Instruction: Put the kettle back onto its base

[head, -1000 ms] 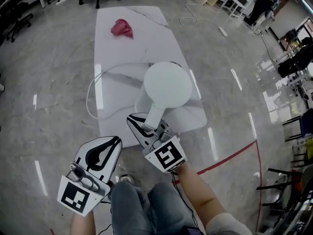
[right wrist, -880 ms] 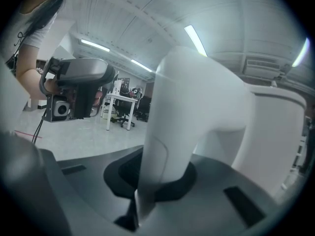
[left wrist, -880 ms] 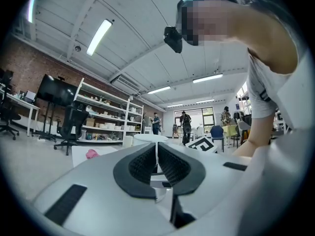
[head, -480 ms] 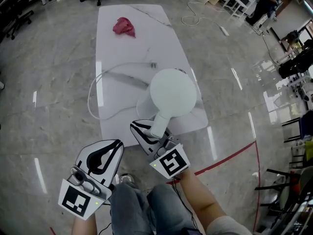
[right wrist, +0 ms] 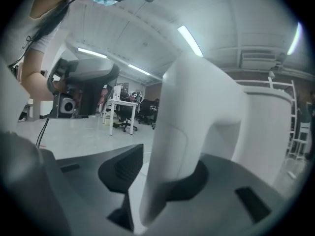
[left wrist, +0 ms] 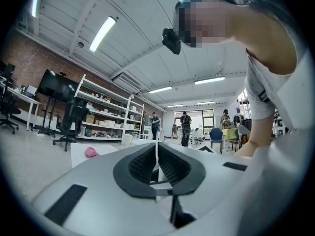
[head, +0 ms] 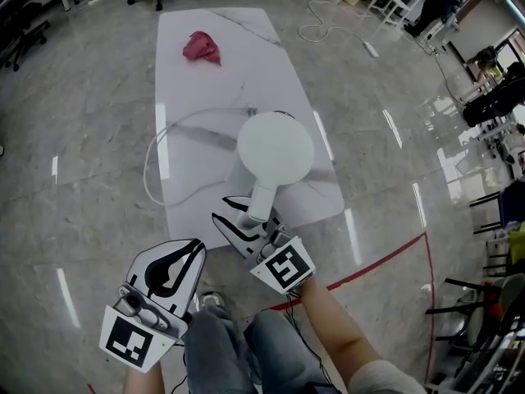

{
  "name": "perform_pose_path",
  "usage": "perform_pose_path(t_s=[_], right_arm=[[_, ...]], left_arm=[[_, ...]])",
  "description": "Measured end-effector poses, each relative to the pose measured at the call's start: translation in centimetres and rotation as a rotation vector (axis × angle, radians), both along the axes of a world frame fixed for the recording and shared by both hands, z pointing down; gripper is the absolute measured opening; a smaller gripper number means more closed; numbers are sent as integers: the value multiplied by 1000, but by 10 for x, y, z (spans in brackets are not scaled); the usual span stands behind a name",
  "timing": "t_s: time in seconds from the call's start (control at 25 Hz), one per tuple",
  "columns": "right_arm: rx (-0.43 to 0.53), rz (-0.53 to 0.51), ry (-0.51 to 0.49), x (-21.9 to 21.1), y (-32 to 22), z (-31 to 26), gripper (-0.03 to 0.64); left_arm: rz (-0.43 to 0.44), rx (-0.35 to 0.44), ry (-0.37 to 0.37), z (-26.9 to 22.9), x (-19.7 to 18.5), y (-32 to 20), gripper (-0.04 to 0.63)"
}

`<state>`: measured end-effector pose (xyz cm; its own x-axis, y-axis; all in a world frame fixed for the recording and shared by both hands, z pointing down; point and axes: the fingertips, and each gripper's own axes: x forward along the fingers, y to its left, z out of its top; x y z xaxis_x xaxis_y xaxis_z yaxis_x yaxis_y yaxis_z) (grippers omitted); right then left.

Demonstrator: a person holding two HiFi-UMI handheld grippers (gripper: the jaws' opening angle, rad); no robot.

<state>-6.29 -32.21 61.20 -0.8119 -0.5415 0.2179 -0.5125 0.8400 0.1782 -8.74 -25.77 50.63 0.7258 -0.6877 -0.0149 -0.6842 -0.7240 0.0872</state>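
A white kettle (head: pixel 276 148) stands on the white marble table (head: pixel 221 64), seen from above by its round lid. Its base is hidden beneath it. The handle (head: pixel 260 199) points toward me and lies between the jaws of my right gripper (head: pixel 246 212), which are opening. In the right gripper view the handle (right wrist: pixel 192 132) fills the gap of the right gripper (right wrist: pixel 162 176); the left pad (right wrist: pixel 123 168) stands off it. My left gripper (head: pixel 193 249) hangs near my lap, off the table, shut and empty. The left gripper (left wrist: pixel 156 156) shows its pads together.
A pink cloth (head: pixel 202 48) lies at the table's far end. A white cord (head: pixel 156 150) loops off the table's left side onto the floor. Office chairs stand beyond the table, and a red line (head: pixel 385 261) crosses the floor to the right. My knees are below the grippers.
The right gripper's jaws have spread apart around the kettle handle. The left gripper has stayed where it was.
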Motion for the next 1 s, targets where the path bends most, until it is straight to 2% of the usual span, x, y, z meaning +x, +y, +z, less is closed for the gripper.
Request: perform_pose_path(t_s=[0.04,0.2,0.44,0.68,0.8,1.0], right_arm=[[6,-2,6,2,2,1,134],[32,60,12,24,8,9,138],[-62,187,62,59,18,10,143],[-61,246,43,99,32,9,163],[-75,257,-12,110,52,-12,163],[-69,212,-174,103,83,-106,146]], left_arm=[[-1,-2,0,-1,0,0,21],[-1,-11,4,-5,0,-1,21],[19,-32,-17,-19,12,-1,21],[42,-37,-21,-47,33,4,21],[41,-38,-45,-57,40,10,21],[53,-66,-68,-84,60,28,21]])
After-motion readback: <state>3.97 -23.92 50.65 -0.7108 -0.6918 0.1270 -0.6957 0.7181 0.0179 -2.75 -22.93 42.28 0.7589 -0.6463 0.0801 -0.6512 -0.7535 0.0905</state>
